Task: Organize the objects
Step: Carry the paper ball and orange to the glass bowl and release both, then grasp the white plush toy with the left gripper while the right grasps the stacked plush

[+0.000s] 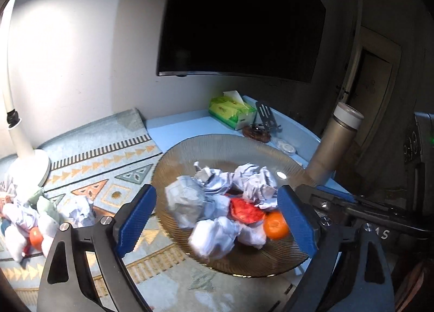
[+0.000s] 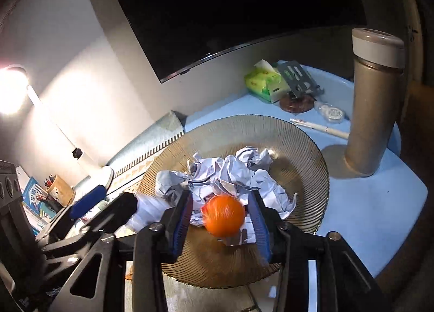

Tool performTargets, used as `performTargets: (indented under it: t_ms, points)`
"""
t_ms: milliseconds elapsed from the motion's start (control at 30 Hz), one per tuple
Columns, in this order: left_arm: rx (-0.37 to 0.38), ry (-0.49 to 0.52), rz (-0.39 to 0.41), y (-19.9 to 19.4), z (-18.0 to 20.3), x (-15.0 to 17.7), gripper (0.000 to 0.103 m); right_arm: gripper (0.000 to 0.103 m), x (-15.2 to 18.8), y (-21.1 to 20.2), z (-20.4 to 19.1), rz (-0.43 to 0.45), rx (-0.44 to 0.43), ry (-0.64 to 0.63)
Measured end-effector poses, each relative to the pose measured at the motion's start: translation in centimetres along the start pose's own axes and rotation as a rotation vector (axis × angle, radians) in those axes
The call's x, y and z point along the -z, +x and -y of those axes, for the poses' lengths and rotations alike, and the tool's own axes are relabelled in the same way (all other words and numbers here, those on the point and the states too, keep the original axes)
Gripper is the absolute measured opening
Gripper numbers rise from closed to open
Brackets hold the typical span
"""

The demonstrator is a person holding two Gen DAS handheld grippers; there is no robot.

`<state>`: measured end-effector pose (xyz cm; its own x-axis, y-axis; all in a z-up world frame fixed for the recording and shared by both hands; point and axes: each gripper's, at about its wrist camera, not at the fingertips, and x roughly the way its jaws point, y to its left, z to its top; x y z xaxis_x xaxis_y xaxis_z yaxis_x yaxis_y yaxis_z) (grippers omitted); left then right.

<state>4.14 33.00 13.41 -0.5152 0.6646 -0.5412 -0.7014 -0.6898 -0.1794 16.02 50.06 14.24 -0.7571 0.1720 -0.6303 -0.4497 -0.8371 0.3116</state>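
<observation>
**A:** A lamp-lit desk (image 1: 176,133) under a dark wall-mounted television (image 1: 238,16), half covered by a patterned mat (image 1: 108,165). What sits nearest?

**B:** The left tongs (image 1: 217,219), blue pads spread wide with nothing between them but air, above a ribbed amber glass plate (image 1: 190,154). The right tongs (image 2: 221,223) stand partly apart around an orange tangerine (image 2: 223,215); the blurred fruit seems clear of both pads.

**A:** And on the plate?

**B:** Crumpled paper balls (image 1: 200,198) heaped at its middle, a red wrapper (image 1: 245,210) among them, the tangerine at the near edge.

**A:** Off to the left?

**B:** More paper wads (image 1: 80,210) and a second tangerine (image 1: 35,237) on the mat, near a white lamp base (image 1: 32,160).

**A:** Farther back?

**B:** A gold thermos flask (image 2: 371,105) upright just right of the plate, a pen (image 2: 318,128) beside it, then a green tissue box (image 2: 264,81) and a grey metal stand (image 2: 298,76) by the wall.
</observation>
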Motion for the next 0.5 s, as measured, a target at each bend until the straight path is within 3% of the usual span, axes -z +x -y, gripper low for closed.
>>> performTargets:
  t_ms: [167,300,333,433,500]
  points:
    - [-0.013,-0.045,0.013,-2.6,-3.2,0.7,0.09,0.051,0.4,-1.0,-1.3,0.021,-0.015,-0.018]
    - [-0.085,-0.123,0.047,-6.7,-7.5,2.2,0.09,0.052,1.0,-1.8,-3.9,0.028,-0.065,-0.055]
    - [-0.135,-0.14,0.061,-8.0,-8.7,2.6,0.09,0.052,1.3,-2.0,-4.8,0.031,-0.086,-0.072]
    - [-0.419,-0.185,0.11,-11.7,-12.2,4.3,0.09,0.055,2.3,-2.1,-8.3,0.031,-0.142,-0.141]
    - [-0.483,-0.212,0.122,-13.8,-14.8,5.8,0.09,0.056,3.3,-1.6,-10.7,0.019,-0.192,-0.178]
